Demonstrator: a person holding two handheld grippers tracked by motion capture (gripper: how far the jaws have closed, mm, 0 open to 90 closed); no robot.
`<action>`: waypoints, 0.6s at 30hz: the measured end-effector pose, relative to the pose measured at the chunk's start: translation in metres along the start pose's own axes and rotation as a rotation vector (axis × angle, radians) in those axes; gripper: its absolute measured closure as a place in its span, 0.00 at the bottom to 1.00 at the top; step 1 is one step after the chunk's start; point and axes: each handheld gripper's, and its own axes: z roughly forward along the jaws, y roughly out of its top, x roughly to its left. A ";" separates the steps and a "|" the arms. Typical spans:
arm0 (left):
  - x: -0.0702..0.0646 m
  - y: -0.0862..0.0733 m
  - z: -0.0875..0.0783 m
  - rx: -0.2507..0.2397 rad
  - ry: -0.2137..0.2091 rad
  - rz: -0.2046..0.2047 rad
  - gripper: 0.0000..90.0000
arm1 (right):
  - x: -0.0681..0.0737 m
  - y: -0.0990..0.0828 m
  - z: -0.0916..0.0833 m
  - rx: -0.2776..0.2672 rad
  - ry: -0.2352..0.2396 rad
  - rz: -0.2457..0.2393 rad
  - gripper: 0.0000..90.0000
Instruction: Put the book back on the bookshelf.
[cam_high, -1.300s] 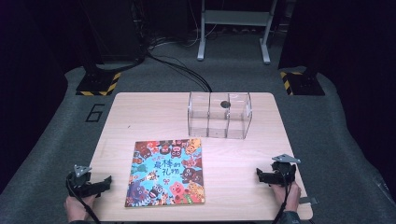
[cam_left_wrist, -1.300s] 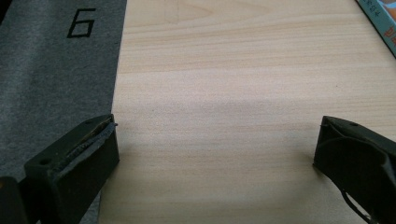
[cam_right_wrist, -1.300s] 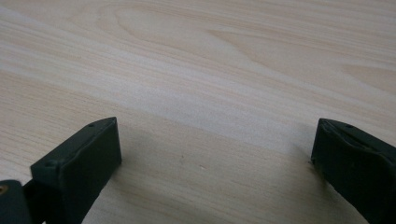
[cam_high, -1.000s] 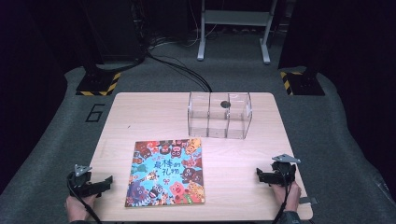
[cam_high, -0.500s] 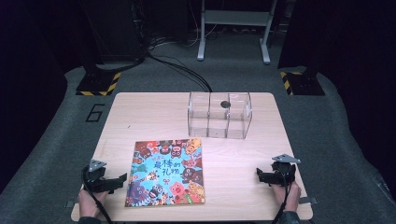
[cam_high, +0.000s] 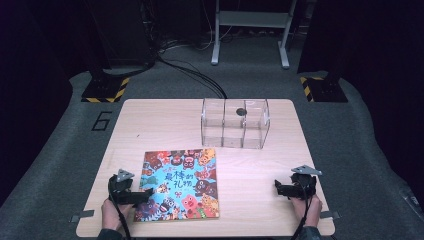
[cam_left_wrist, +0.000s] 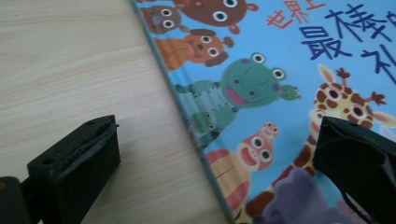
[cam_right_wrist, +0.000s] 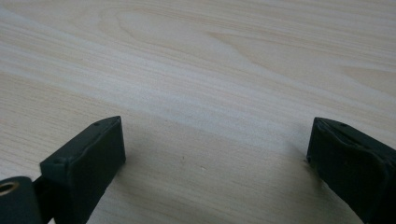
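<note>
A colourful picture book (cam_high: 181, 184) with cartoon animals lies flat on the wooden table (cam_high: 165, 125), near its front left. My left gripper (cam_high: 145, 195) is open at the book's left edge, its tips over the cover. In the left gripper view the book's spine edge (cam_left_wrist: 187, 121) runs between the wide-apart jaws, one over bare wood and one over the cover, with my left gripper (cam_left_wrist: 215, 158) low above them. My right gripper (cam_high: 278, 188) rests open near the front right of the table, over bare wood (cam_right_wrist: 210, 102), nothing between its jaws.
A clear plastic box (cam_high: 235, 123) with dividers stands at the back middle of the table, a small dark round thing on its far wall. Black stands and cables lie on the grey floor beyond. The table's front edge is just behind both hands.
My left gripper has slid right from the table's front left corner to the book's left edge. The right gripper has stayed put.
</note>
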 end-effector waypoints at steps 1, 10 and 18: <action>-0.002 0.000 0.001 0.000 -0.003 0.002 0.00 | 0.000 0.000 0.000 0.000 0.000 0.000 0.04; -0.013 0.004 0.006 0.005 -0.039 0.038 0.00 | 0.000 0.000 0.000 -0.002 0.000 -0.001 0.05; -0.020 0.006 0.009 0.004 -0.048 0.050 0.00 | 0.000 0.000 0.000 -0.003 0.000 -0.001 0.06</action>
